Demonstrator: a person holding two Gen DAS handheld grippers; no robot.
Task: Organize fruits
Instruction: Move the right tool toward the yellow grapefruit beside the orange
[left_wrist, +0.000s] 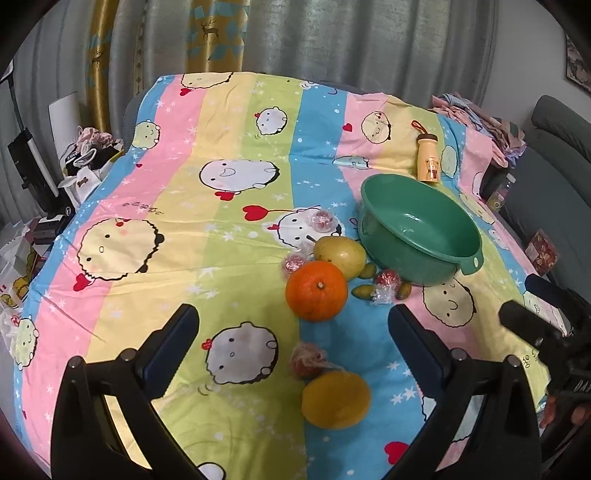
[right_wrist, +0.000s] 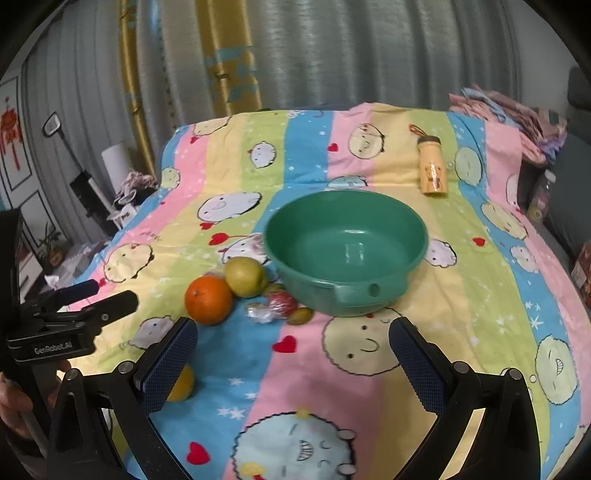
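A green bowl (left_wrist: 419, 236) (right_wrist: 345, 251) stands empty on the striped cartoon cloth (left_wrist: 184, 221). Beside it lie an orange (left_wrist: 316, 290) (right_wrist: 208, 300), a yellow-green pear (left_wrist: 340, 254) (right_wrist: 245, 276), small wrapped red fruits (left_wrist: 387, 279) (right_wrist: 282, 302) and small green olives (left_wrist: 362, 291) (right_wrist: 301, 315). Nearer lie a yellow fruit (left_wrist: 335, 398) (right_wrist: 181, 386) and another wrapped red fruit (left_wrist: 306, 360). My left gripper (left_wrist: 293, 321) is open above the yellow fruit. My right gripper (right_wrist: 293, 332) is open in front of the bowl, empty.
A small yellow bottle (left_wrist: 427, 158) (right_wrist: 431, 166) lies behind the bowl. Folded clothes (right_wrist: 509, 114) sit at the far right corner. Curtains hang behind the table. Clutter stands on the floor at left (left_wrist: 85, 162).
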